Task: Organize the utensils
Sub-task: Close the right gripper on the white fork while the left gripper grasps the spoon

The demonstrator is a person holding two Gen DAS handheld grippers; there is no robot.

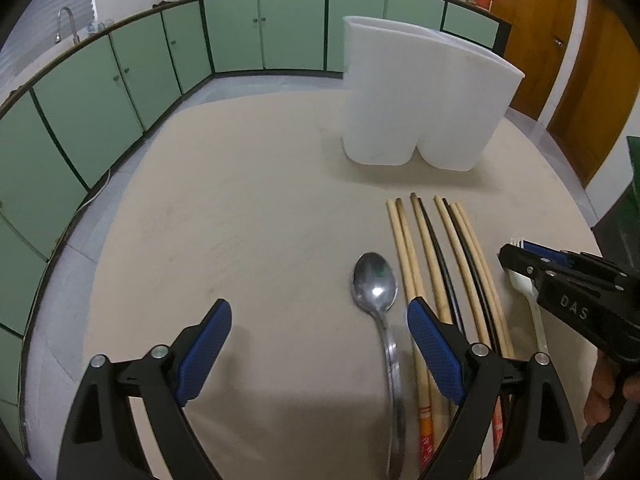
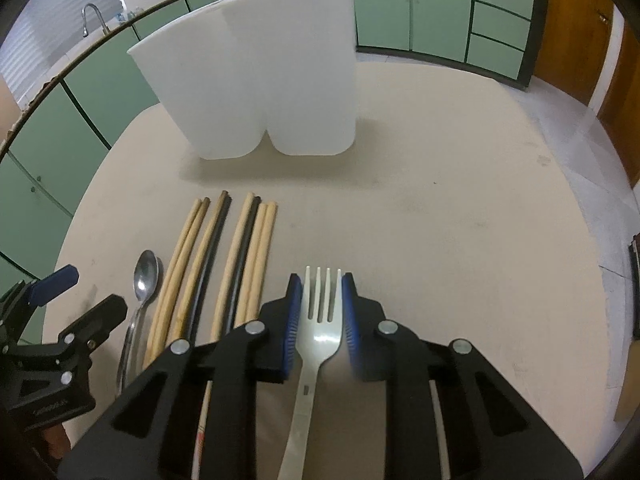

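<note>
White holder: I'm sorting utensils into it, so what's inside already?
Nothing rises above the rim of the white holder. Its opaque walls hide the inside in both views, so the contents cannot be told.

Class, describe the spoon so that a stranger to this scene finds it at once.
Start at the tall white holder on the beige table. In front lies a row of chopsticks; the spoon lies at its left end. It alone is shiny metal with a rounded bowl.
</note>
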